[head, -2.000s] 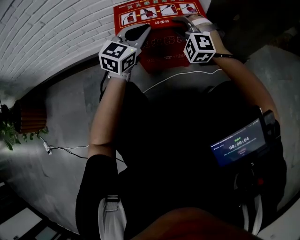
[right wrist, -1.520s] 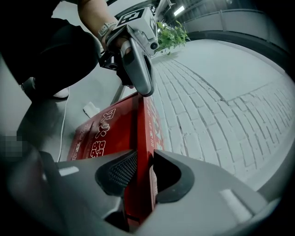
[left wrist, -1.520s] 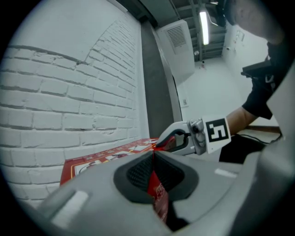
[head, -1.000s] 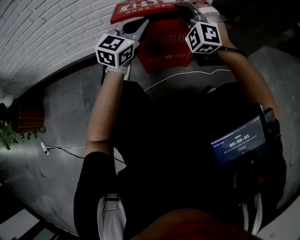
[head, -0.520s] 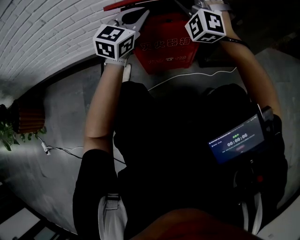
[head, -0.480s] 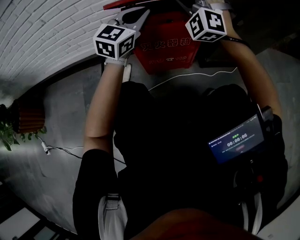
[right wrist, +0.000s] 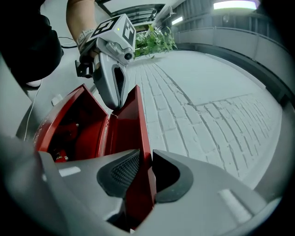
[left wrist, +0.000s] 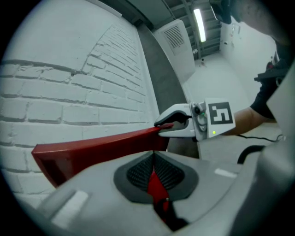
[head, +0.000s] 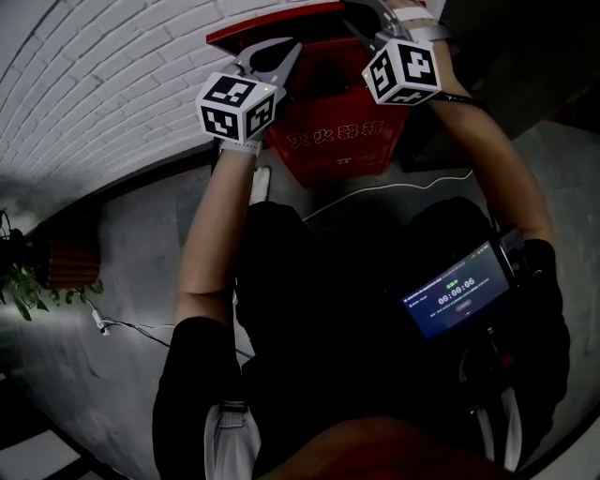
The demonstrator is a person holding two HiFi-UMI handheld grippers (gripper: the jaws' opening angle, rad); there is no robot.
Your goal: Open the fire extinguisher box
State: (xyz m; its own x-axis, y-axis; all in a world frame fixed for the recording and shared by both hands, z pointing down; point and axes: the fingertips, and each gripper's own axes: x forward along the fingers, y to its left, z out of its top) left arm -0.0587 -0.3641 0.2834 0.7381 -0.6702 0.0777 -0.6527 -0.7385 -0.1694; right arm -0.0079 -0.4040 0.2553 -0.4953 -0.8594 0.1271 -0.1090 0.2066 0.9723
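Looking down in the head view, the red fire extinguisher box (head: 337, 141) stands at the top centre of the frame against a white brick wall (head: 94, 84). Its lid (head: 272, 30) is raised clear of the box opening. The left gripper (head: 286, 52) holds the lid's left end and the right gripper (head: 361, 17) holds its right end. A white cable (head: 394, 183) lies on the floor just below the box. A lit device screen (head: 457, 298) shows at lower right.

Left gripper view: the jaws are clamped on the red lid (left wrist: 92, 150), whose edge runs between the pads at lower centre. The right gripper (left wrist: 168, 125) bites the lid's far end at centre right.

Right gripper view: the jaws are closing, with the lid (right wrist: 133, 124) between them and the pads against both faces. The left gripper (right wrist: 116, 106) pinches the far end at upper left. The open box interior (right wrist: 76, 124) lies at left.
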